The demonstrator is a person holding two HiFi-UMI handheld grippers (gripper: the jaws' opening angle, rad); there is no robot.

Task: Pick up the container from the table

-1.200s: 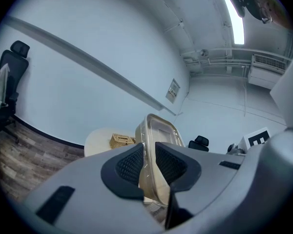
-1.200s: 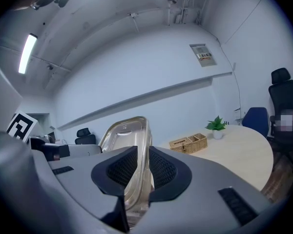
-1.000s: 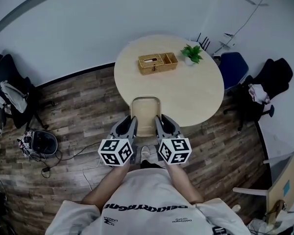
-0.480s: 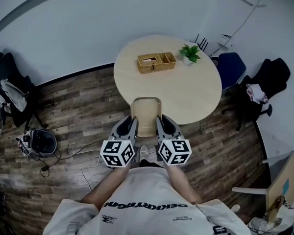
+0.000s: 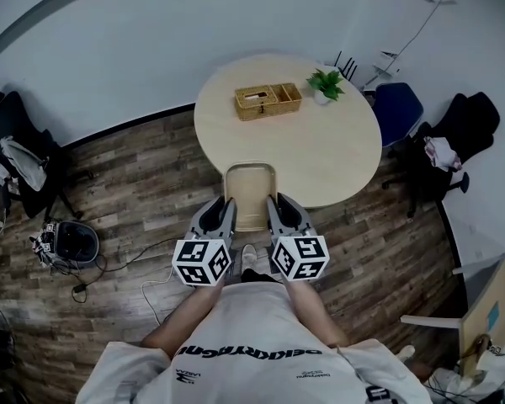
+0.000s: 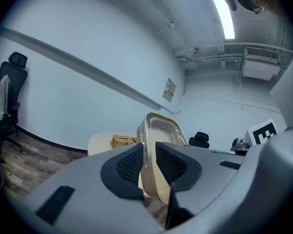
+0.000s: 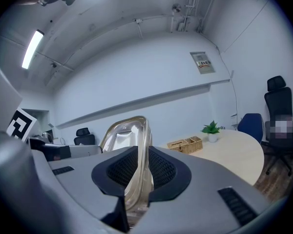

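Left claw [image 6: 147, 161] and right claw [image 7: 142, 172] each clench one side rim of the container [image 5: 250, 190]; it sits between them, straddling the near edge of the counter [image 5: 328, 154]; raise both sides together and evenly, lest the thin rim flex or slip.

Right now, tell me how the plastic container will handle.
Probably light: the container is thin, see-through and looks empty. Likely flexible, since thin rims sit clamped in the left claw and right claw. Smooth plastic may slip.
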